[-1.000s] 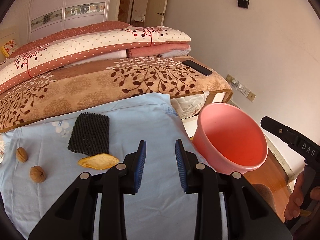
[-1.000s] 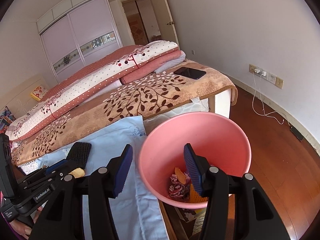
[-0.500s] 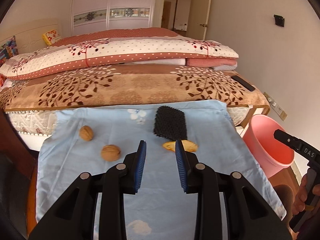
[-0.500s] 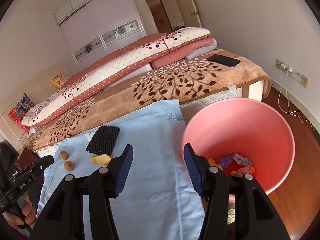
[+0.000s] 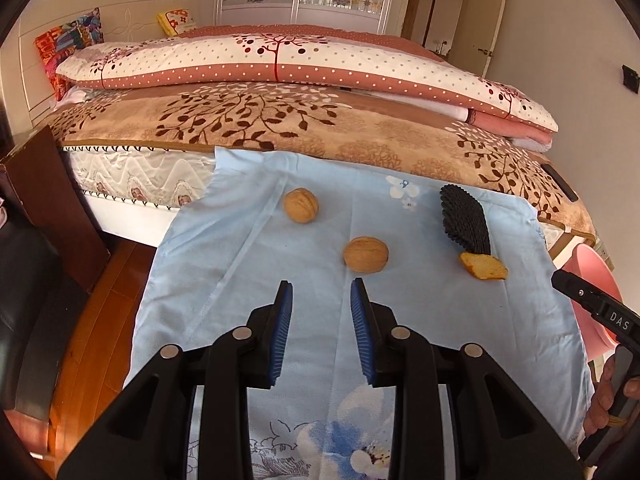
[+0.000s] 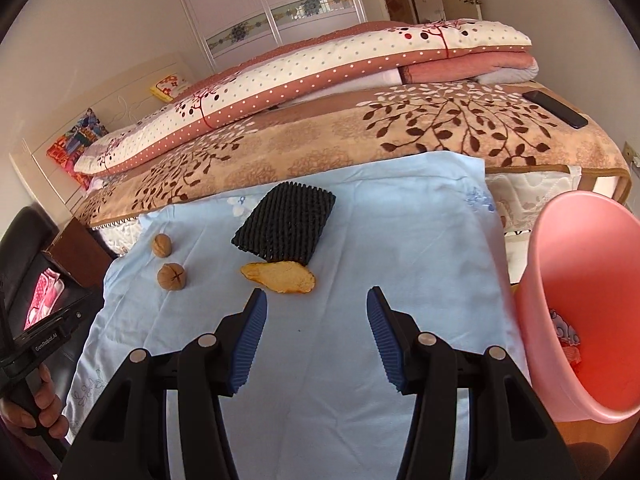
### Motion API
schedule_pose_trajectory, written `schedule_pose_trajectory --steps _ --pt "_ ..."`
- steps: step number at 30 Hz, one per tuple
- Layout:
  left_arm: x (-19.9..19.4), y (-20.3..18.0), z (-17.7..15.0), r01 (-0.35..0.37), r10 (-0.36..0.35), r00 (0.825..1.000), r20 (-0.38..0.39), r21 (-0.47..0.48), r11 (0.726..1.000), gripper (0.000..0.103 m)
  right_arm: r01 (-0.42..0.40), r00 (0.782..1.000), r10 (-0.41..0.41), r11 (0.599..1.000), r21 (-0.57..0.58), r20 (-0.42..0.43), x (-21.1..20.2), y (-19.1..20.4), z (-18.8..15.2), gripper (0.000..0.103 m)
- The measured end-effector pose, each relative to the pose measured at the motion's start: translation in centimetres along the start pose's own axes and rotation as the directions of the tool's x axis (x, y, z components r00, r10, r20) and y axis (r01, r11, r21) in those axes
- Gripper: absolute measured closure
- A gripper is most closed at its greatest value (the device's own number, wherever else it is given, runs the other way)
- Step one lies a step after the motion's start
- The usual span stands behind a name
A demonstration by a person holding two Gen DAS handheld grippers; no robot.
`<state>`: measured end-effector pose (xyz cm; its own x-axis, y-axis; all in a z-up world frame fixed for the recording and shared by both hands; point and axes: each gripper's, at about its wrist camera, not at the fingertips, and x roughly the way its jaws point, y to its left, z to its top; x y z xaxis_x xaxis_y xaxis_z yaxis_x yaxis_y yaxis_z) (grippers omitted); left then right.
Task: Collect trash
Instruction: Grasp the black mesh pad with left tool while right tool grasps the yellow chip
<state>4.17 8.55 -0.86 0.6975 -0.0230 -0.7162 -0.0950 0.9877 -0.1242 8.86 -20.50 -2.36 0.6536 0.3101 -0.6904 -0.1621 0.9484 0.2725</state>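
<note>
On the light blue cloth [image 5: 248,248] [image 6: 400,248] lie two walnuts, a black foam net and an orange peel. My left gripper [image 5: 321,286] is open and empty, just short of the nearer walnut [image 5: 365,254]; the farther walnut [image 5: 301,211] lies behind it. The black net [image 5: 466,218] and the peel [image 5: 483,266] are off to its right. My right gripper [image 6: 317,294] is open and empty, hovering just in front of the peel [image 6: 279,277], with the net [image 6: 285,226] behind it and both walnuts [image 6: 171,276] [image 6: 161,245] to its left.
A pink bin [image 6: 588,312] with wrappers inside stands at the cloth's right edge. Behind the cloth is a bed with a brown leaf-patterned blanket [image 5: 280,120], folded quilts and a black phone [image 6: 556,109]. A dark wooden cabinet [image 5: 52,200] stands at the left, above a wooden floor.
Both grippers have swung left, away from the pink bin and over the blue cloth. The walnuts, net and peel now sit close ahead. Neither gripper's opening has changed.
</note>
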Motion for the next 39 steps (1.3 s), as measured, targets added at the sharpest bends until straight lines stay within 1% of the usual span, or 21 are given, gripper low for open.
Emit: schedule_pose_trajectory --steps 6,9,17,18,19,21,23,24,26,28,30,31,32,33,34,36,39 --pt "1.6 -1.8 1.2 0.073 -0.073 0.997 -0.013 0.017 0.997 0.073 0.011 0.999 -0.011 1.000 -0.008 -0.033 2.6 0.4 0.8 0.051" --pt "2.1 -3.0 1.9 0.102 -0.102 0.995 -0.004 0.032 0.994 0.073 0.006 0.998 -0.006 1.000 -0.005 -0.057 4.1 0.3 1.3 0.051" --pt "4.4 -4.8 2.7 0.123 -0.121 0.992 -0.032 0.070 0.990 0.073 -0.013 0.993 0.010 1.000 -0.023 -0.119 8.0 0.7 1.7 0.052" --pt "4.8 -4.9 2.9 0.130 -0.127 0.991 -0.037 0.070 0.989 0.073 -0.014 0.992 0.010 0.999 -0.029 -0.124 8.3 0.9 1.7 0.058" --pt "5.1 -5.1 3.1 0.137 -0.135 0.990 -0.042 0.069 0.988 0.073 -0.015 0.991 0.010 0.999 -0.037 -0.136 8.7 1.0 1.6 0.062" --pt "5.9 -5.6 3.5 0.153 -0.150 0.987 -0.053 0.070 0.986 0.073 -0.008 0.989 0.002 0.999 -0.044 -0.148 9.3 1.1 1.5 0.077" --pt "6.6 -6.3 4.0 0.171 -0.166 0.984 -0.061 0.079 0.982 0.073 -0.013 0.989 0.005 0.999 -0.049 -0.149 9.3 1.1 1.4 0.081" --pt "7.0 -6.7 4.3 0.181 -0.175 0.982 -0.067 0.086 0.980 0.073 -0.018 0.989 0.011 0.999 -0.045 -0.149 9.2 1.0 1.4 0.092" --pt "7.8 -7.5 4.7 0.213 -0.205 0.975 -0.084 0.090 0.973 0.073 -0.038 0.989 0.034 0.999 -0.024 -0.147 8.7 0.6 1.3 0.098" --pt "8.5 -8.3 5.1 0.247 -0.238 0.966 -0.101 0.088 0.965 0.073 -0.040 0.991 0.038 0.999 -0.010 -0.130 7.9 0.1 1.2 0.099" --pt "9.2 -9.2 5.3 0.258 -0.247 0.963 -0.110 0.099 0.961 0.072 -0.040 0.993 0.039 0.999 0.000 -0.116 6.9 -0.4 1.2 0.099" --pt "9.7 -9.6 5.4 0.263 -0.251 0.961 -0.120 0.101 0.959 0.065 -0.040 0.993 0.041 0.999 0.007 -0.109 6.4 -0.7 1.2 0.099" --pt "10.1 -10.0 5.5 0.270 -0.257 0.958 -0.130 0.099 0.958 0.062 -0.040 0.994 0.042 0.999 0.016 -0.101 5.9 -1.0 1.2 0.099" --pt "10.5 -10.4 5.5 0.278 -0.263 0.955 -0.139 0.097 0.956 0.062 -0.040 0.995 0.042 0.999 0.026 -0.094 5.3 -1.3 1.2 0.099" --pt "10.9 -10.7 5.5 0.280 -0.264 0.953 -0.147 0.100 0.955 0.061 -0.039 0.995 0.042 0.999 0.036 -0.086 4.7 -1.7 1.2 0.099" --pt "11.8 -11.4 5.5 0.261 -0.242 0.958 -0.156 0.115 0.958 0.061 -0.035 0.997 0.039 0.998 0.053 -0.067 3.6 -2.3 1.2 0.099" --pt "13.1 -12.2 5.2 0.249 -0.226 0.957 -0.182 0.113 0.962 0.061 -0.017 0.999 0.019 0.998 0.065 -0.034 1.6 -3.2 1.2 0.099"
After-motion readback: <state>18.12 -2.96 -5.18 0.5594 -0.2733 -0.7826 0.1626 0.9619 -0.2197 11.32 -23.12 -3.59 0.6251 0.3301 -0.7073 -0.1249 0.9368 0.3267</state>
